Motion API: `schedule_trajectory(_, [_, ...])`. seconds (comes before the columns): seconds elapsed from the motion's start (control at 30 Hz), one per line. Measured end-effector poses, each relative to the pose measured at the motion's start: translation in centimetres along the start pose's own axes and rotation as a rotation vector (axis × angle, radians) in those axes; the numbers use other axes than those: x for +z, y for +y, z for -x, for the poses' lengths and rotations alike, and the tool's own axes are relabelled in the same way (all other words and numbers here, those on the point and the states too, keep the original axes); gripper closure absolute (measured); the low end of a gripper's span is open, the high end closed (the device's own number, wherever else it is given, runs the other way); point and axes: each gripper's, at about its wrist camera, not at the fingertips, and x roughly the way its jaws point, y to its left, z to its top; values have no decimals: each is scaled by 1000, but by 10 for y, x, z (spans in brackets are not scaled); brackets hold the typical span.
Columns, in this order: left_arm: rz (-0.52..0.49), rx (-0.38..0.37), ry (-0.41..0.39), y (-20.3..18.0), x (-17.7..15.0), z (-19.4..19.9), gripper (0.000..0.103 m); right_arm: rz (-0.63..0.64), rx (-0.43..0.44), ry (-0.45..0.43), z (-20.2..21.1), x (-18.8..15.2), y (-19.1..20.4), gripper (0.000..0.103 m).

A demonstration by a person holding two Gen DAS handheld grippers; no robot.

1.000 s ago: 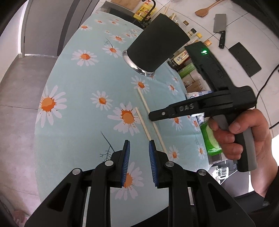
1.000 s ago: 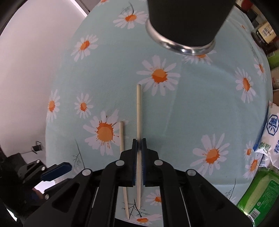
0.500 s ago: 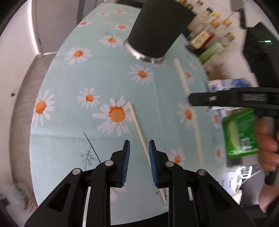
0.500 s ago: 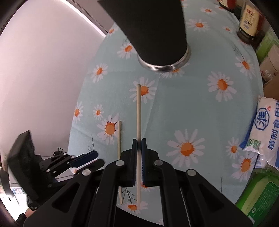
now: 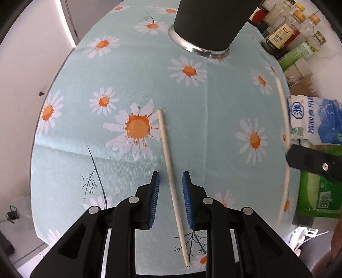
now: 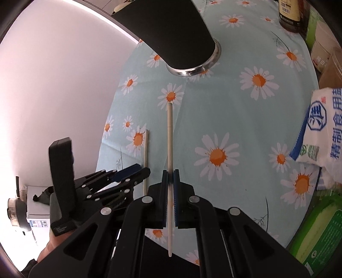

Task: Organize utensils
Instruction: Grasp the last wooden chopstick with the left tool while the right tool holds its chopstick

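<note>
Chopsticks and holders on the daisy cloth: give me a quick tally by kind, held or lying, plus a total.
Chopstick held in the right gripper, lifted off the cloth: 1
Chopstick lying on the daisy cloth, between the left gripper fingers, not clamped: 1
Black holder cup with metal base: 1
Total: 3

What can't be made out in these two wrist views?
- Cup: rim and inside cut off by the top edge in both views.
- Held chopstick: in the left view only a blurred streak at the right, partly behind the right claw.
- Bottles: labels too small to read.
- Loose chopstick: whether the left claw has come down to its level cannot be told.
</note>
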Motion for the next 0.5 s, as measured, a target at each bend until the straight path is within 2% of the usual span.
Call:
schedule_trajectory(0.07, [9, 23, -4, -3, 0, -2, 83, 4, -1, -5, 2, -1, -4, 98])
schedule_trajectory(0.2, [29, 54, -6, -7, 5, -4, 99, 1, 13, -15, 9, -3, -9, 98])
schedule_trajectory(0.5, [72, 14, -12, 1, 6, -4, 99, 12, 20, -6, 4, -1, -9, 98])
